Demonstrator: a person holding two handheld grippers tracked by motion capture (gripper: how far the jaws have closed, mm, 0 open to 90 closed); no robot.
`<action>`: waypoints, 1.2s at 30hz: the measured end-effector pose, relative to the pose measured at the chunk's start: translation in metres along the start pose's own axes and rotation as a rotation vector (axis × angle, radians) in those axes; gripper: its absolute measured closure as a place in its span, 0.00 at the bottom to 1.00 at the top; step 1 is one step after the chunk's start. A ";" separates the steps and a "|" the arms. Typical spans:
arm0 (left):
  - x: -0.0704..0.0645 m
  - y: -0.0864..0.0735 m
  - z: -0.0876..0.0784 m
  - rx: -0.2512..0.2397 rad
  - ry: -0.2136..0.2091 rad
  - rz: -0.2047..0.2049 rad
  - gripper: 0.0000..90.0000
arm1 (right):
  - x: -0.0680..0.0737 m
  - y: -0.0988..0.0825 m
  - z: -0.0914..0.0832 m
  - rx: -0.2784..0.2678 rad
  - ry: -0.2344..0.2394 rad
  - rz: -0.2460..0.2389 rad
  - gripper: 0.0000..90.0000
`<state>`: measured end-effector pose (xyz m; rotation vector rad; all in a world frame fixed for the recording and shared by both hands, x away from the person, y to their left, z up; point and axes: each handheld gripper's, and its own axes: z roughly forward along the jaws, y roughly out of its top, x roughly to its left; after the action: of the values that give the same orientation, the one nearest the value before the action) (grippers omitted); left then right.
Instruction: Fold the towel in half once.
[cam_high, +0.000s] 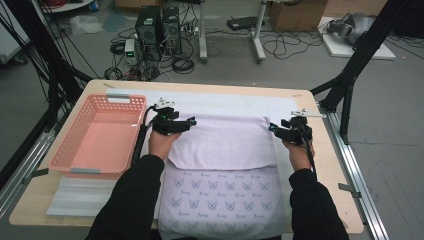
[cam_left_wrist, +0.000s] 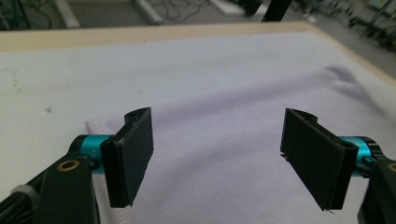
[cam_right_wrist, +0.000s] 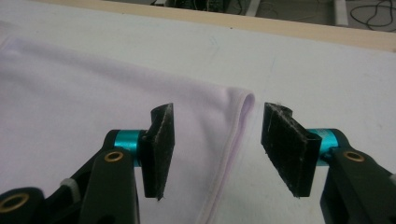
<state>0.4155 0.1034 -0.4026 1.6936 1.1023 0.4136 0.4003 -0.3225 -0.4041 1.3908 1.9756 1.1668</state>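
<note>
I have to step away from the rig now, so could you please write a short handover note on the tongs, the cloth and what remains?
Left tongs: open, nothing between the pads, above the folded cloth's far left corner.
Right tongs: open, astride the cloth's far right edge, pads not pressing it.
Lilac cloth: lies on the white mat, its plain upper part folded over the butterfly-printed part nearest the person.
Pink basket: at the table's left, nothing in it.
Done: one fold laid flat and released.
Left: probably further folds, then perhaps into the basket.
</note>
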 end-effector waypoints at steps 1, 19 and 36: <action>-0.002 0.000 -0.001 0.000 -0.007 0.002 0.30 | 0.000 -0.003 -0.004 0.000 0.007 0.003 0.46; -0.025 -0.025 -0.044 -0.006 -0.112 0.055 0.35 | 0.004 -0.045 -0.054 0.014 0.083 0.035 0.40; -0.030 -0.063 -0.076 0.069 -0.076 0.127 0.41 | 0.028 -0.078 -0.077 0.011 0.141 -0.014 0.48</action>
<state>0.3163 0.1254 -0.4199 1.8314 0.9668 0.3920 0.2895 -0.3365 -0.4253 1.3311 2.0871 1.2808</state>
